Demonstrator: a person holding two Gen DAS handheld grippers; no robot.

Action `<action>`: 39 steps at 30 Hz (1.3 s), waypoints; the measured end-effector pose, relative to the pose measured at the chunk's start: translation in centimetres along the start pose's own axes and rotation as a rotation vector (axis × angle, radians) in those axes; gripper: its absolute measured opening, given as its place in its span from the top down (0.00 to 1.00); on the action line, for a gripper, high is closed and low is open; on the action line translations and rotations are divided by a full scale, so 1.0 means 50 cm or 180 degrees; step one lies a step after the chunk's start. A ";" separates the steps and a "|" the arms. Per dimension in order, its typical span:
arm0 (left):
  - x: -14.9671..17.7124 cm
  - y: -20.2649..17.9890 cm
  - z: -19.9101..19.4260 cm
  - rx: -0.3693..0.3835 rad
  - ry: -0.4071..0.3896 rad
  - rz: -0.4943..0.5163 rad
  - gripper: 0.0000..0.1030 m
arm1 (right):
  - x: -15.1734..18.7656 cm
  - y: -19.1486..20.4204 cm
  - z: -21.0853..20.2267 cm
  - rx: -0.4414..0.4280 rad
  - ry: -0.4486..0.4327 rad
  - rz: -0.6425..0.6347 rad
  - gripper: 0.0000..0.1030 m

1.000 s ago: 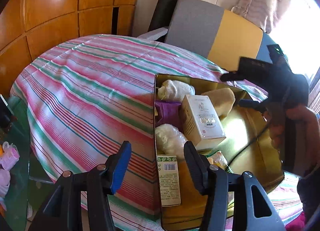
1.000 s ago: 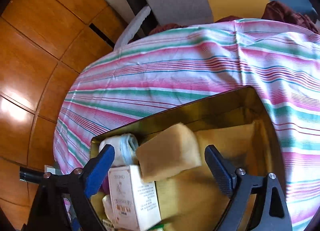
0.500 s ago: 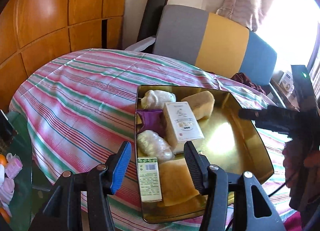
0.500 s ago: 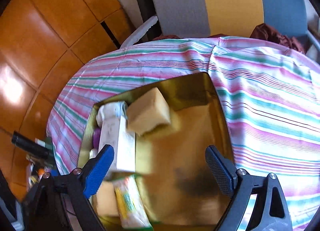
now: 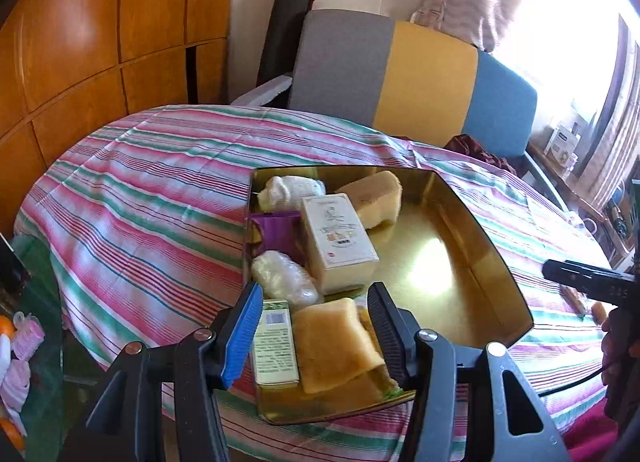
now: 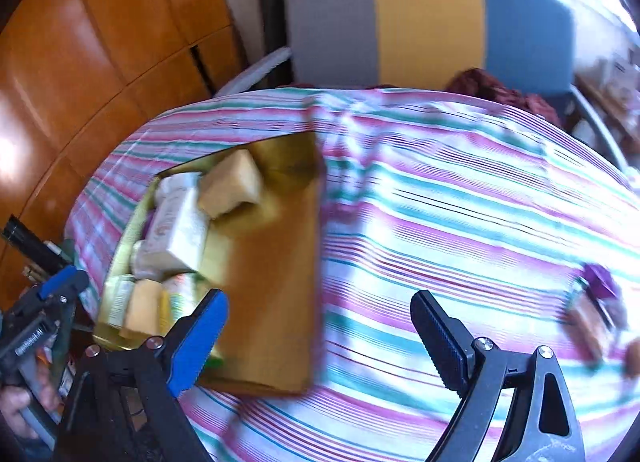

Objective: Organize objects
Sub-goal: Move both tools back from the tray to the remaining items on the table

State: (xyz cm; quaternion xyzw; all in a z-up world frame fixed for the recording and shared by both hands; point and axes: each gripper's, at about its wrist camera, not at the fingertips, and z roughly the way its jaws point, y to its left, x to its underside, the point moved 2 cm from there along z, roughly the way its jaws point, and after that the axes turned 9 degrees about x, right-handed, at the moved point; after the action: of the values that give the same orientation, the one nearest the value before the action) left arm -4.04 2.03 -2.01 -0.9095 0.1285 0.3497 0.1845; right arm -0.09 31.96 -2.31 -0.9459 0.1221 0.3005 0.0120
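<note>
The gold tray [image 5: 492, 250] on the striped desk [image 5: 132, 198] already holds a white box [image 5: 338, 238], sponges and little packs. Both claws are open and hold nothing. The right claw [image 6: 320, 338] is over the cloth, so it probably needs one more thing next, maybe the blurry purple one [image 6: 598, 286] nearby. The left claw [image 5: 316, 326] hangs over the tray. Behind are a colourful chair [image 5: 400, 78] and wooden wall [image 5: 80, 42]

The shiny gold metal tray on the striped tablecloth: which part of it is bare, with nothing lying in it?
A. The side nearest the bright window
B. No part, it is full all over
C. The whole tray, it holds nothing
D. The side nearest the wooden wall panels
A: in the left wrist view the shiny gold metal tray has its white carton and tan sponges crowded along the panel side, while the window side shows only reflective metal.
</note>
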 end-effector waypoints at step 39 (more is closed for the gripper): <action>0.021 -0.549 0.205 0.1295 0.1050 0.1325 0.47 | 0.259 -0.701 -0.200 0.1268 -0.0598 0.3357 0.09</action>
State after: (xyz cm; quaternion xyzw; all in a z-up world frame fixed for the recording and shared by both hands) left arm 0.63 30.97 -3.02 -0.8525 0.4069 0.1952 0.2636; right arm 24.16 62.08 -3.29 -0.7057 0.6303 0.3198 0.0493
